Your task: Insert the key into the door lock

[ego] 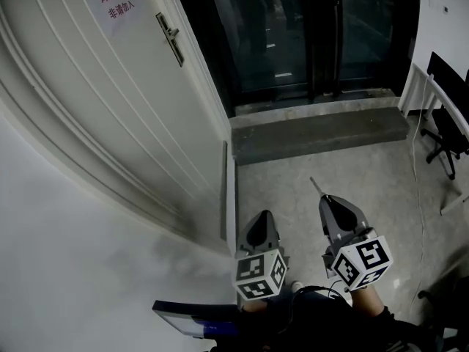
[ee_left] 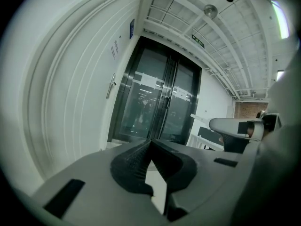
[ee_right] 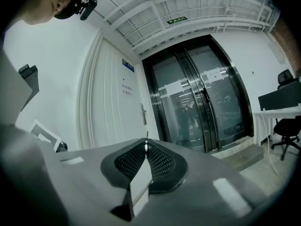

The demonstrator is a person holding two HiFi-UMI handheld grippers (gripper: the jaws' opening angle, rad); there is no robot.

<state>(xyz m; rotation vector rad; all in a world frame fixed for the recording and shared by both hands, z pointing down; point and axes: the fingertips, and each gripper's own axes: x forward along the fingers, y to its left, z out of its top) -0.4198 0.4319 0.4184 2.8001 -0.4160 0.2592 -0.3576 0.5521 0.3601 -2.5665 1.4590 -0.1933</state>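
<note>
Approach is the step in hand: my right gripper (ego: 329,204) has its jaws clamped on the key (ego: 316,186), blade poking forward, well apart from the door lock (ego: 171,39) on the door (ego: 110,116). My left gripper (ego: 261,222) is closed on nothing. Next, I must carry the key to the lock and line its blade up with the keyhole.
</note>
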